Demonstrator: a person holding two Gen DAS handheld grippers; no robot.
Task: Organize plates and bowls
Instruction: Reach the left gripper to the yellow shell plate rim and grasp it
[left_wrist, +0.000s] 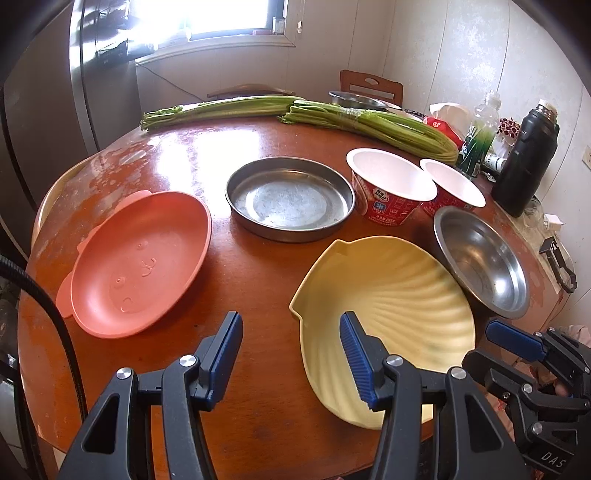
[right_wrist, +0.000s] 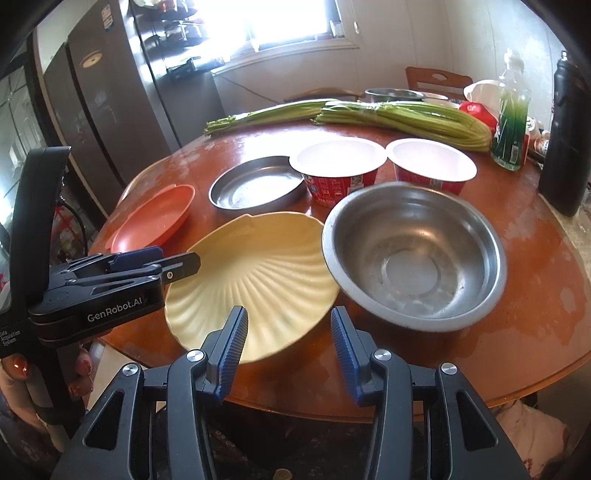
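A yellow shell-shaped plate lies at the table's near edge. A steel bowl sits right of it, its rim over the plate's edge. A pink plate lies left. A flat steel pan sits behind, with two red paper bowls to its right. My left gripper is open, its right finger over the yellow plate. My right gripper is open, straddling the yellow plate's near rim.
Two celery bundles lie at the back of the round wooden table. A green bottle, black flask and another steel bowl stand at the right and back. A fridge stands left.
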